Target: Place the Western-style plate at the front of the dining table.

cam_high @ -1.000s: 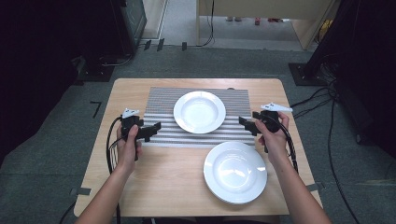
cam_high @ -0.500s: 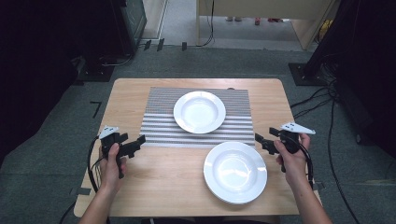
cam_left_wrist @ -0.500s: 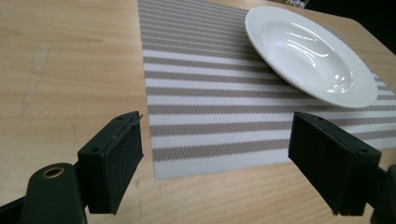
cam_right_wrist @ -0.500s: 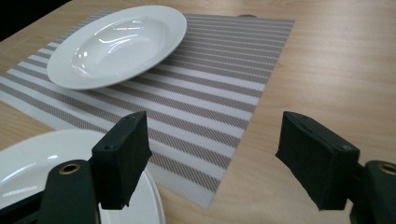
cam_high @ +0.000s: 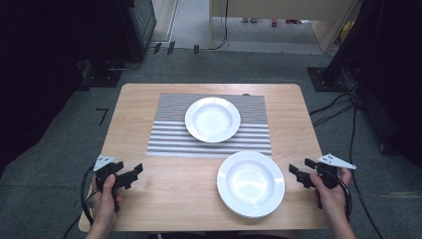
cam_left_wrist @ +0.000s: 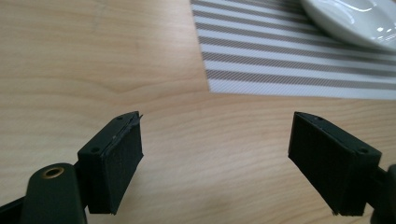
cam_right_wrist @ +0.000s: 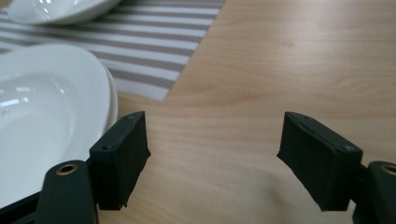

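A white deep plate [cam_high: 212, 118] sits on a grey striped placemat [cam_high: 169, 134] in the middle of the wooden table [cam_high: 174, 199]. A second white plate [cam_high: 250, 183], resting on another one, lies near the front right. My left gripper [cam_high: 135, 175] is low over the bare wood at the front left, open, nothing between its jaws [cam_left_wrist: 217, 123]. At the front right, my right gripper [cam_high: 299, 169] stands just right of the stacked plates [cam_right_wrist: 51, 112], open and empty [cam_right_wrist: 215, 119]. Both point inward toward the table's middle.
The placemat's near edge [cam_left_wrist: 299, 88] lies ahead of the left gripper. Table edges are close behind both hands. Cables [cam_high: 348, 114] trail over the grey floor to the right, with dark equipment around the table.
Both hands have drawn back from the sides of the placemat plate toward the near table edge, moving outward and lower. Both grippers stay open and empty.
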A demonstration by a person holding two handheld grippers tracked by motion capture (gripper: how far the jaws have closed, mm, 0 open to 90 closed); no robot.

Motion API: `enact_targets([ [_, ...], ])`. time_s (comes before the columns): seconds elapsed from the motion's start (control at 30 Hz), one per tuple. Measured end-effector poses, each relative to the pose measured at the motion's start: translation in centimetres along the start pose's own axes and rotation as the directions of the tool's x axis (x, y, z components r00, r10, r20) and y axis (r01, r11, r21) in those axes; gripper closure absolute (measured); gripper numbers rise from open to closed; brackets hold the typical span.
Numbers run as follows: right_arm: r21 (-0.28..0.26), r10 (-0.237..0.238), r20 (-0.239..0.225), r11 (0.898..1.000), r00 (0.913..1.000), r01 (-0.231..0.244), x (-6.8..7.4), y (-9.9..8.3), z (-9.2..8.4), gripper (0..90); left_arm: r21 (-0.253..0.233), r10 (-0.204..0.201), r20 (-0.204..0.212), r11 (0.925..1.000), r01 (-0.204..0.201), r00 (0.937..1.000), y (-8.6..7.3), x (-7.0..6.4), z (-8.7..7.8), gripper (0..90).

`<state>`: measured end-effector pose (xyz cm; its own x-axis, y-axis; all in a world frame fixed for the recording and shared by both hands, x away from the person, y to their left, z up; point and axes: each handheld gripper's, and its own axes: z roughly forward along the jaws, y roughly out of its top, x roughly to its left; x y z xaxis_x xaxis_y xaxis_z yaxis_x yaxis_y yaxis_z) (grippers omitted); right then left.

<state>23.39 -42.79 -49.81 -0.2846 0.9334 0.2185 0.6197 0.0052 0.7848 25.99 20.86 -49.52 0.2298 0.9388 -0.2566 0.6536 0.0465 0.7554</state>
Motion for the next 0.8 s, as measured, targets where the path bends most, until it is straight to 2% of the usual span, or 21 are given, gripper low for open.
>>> enact_targets([
  [0.1, 0.022, -0.003, 0.017, 1.0, 0.9998, 0.002, -0.3, -1.2, -0.7, 24.2, 0.003, -0.008, -0.02, 1.0, 0.008, 0.9998, -0.9, 0.7, -0.8, 17.6],
  [0.17, 0.041, 0.005, 0.028, 0.999, 0.9996, -0.006, -0.7, -2.5, -1.4, 24.2, 0.013, 0.006, -0.037, 0.9999, -0.006, 0.9993, -1.5, 1.1, -1.2, 17.6],
  [0.33, 0.072, -0.004, 0.056, 0.997, 0.9984, 0.0, -1.1, -3.9, -2.4, 23.9, 0.046, 0.045, -0.109, 0.9982, -0.04, 0.9931, -3.1, 2.0, -1.9, 17.7],
  [0.4, 0.089, -0.003, 0.066, 0.996, 0.9978, -0.003, -1.2, -4.5, -2.6, 23.0, 0.052, 0.043, -0.108, 0.9979, -0.038, 0.9932, -3.3, 2.1, -2.1, 17.7],
  [0.47, 0.082, -0.016, 0.098, 0.997, 0.995, 0.007, -1.0, -4.9, -2.8, 23.0, 0.058, 0.063, -0.109, 0.9967, -0.057, 0.992, -3.5, 1.8, -2.2, 17.7],
  [0.53, 0.101, -0.04, 0.125, 0.995, 0.9913, 0.028, -0.6, -5.0, -3.0, 22.5, 0.07, 0.111, -0.126, 0.9922, -0.103, 0.9858, -3.8, 1.4, -2.1, 17.6],
  [0.6, 0.11, -0.096, 0.169, 0.991, 0.981, 0.078, 0.2, -5.5, -2.8, 15.3, 0.08, 0.155, -0.152, 0.9864, -0.144, 0.9762, -4.1, 0.8, -2.0, 17.5],
  [0.63, 0.115, -0.108, 0.171, 0.989, 0.9793, 0.089, 0.5, -5.6, -2.6, 10.6, 0.084, 0.177, -0.166, 0.9828, -0.165, 0.9702, -4.2, 0.5, -1.9, 17.4],
  [0.67, 0.119, -0.106, 0.173, 0.989, 0.9792, 0.086, 0.6, -5.6, -2.6, 9.6, 0.087, 0.196, -0.174, 0.9792, -0.183, 0.965, -4.3, 0.3, -1.8, 17.3],
  [0.8, 0.128, -0.108, 0.172, 0.988, 0.9792, 0.087, 0.5, -5.5, -2.4, 6.0, 0.084, 0.198, -0.167, 0.979, -0.186, 0.9659, -4.4, 0.2, -1.7, 16.2],
])
